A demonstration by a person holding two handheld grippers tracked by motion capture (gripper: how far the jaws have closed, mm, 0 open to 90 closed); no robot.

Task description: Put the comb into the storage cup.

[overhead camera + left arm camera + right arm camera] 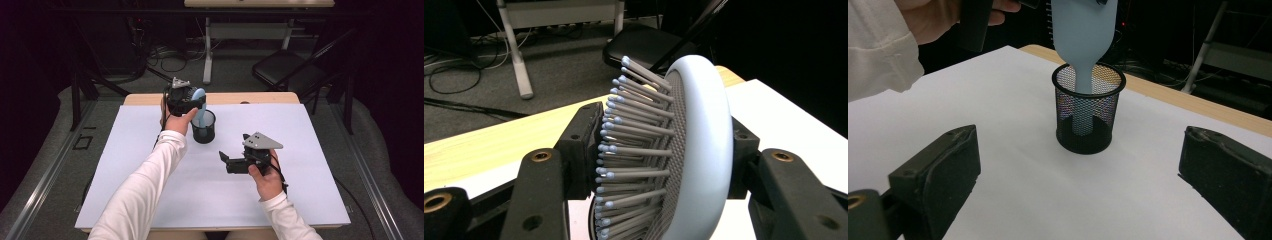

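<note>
A pale blue hairbrush (199,97) stands upright with its handle down inside a black mesh cup (203,126) at the far middle of the white table cover (310,195). My left gripper (193,102) is shut on the brush head. In the left gripper view one pad touches the bristle tips and the other lies against the smooth back of the hairbrush (704,150). My right gripper (233,148) hovers nearer the front, pointing at the cup, open and with nothing in it. In the right gripper view the mesh cup (1089,107) and the brush handle (1082,100) lie ahead of the right gripper (1078,170).
The wooden table edge (260,98) runs behind the cup. Beyond it are a black folding chair (285,67), a desk leg (207,50) and cables on the floor. White cover stretches left, right and in front of the cup.
</note>
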